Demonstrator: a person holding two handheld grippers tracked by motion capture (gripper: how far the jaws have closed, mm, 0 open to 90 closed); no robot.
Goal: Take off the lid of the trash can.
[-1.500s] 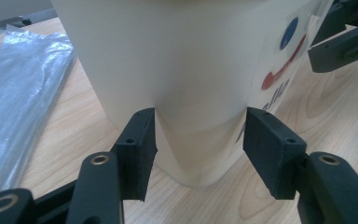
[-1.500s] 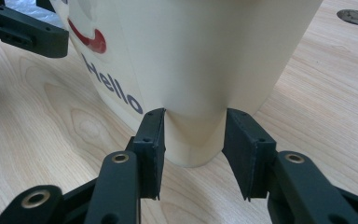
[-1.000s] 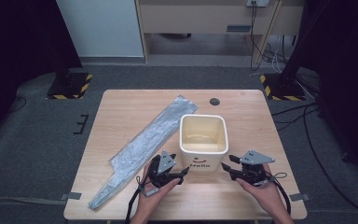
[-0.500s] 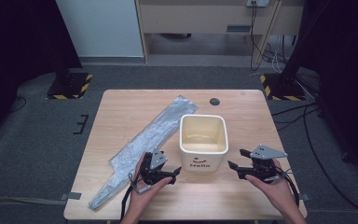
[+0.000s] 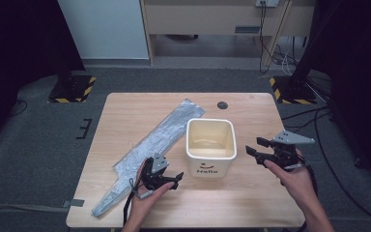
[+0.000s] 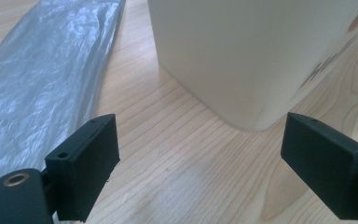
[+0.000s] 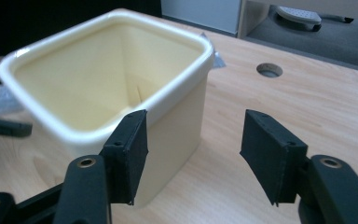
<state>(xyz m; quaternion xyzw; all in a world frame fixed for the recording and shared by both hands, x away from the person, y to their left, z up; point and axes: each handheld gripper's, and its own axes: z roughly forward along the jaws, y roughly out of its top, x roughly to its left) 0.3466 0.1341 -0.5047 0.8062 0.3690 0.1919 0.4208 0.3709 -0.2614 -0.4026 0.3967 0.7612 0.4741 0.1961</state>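
High view. I see the bin [image 5: 211,146] standing upright on the table [image 5: 251,121], a little toward the near side of centre. It is cream, square-mouthed with rounded corners and a thick rolled rim, empty inside; the near wall carries dark lettering with a small curved mark above it. A long grey plastic bag [image 5: 152,149] lies flat and diagonal to the bin's left, its far end just beside the bin's far left corner. The left gripper [image 5: 175,179] sits low at the bin's near left corner, apart from the wall. The right gripper [image 5: 249,151] hangs to the right of the bin, about level with the rim, not touching it.

Left gripper view. The left gripper [image 6: 200,163] has its jaws spread wide with bare tabletop between them; nothing held. A rounded lower corner of the bin [image 6: 256,56] stands just ahead, smooth and matte, with part of the lettering at the right edge. The bag [image 6: 42,84] shows crinkled and glossy on the left.

Right gripper view. The right gripper [image 7: 193,149] stands partly open, and its jaws have just been closing a little with nothing between them. The bin [image 7: 107,88] is ahead and to the left; I look down into its plain interior. The left jaw overlaps the near wall in the picture; I cannot tell contact.
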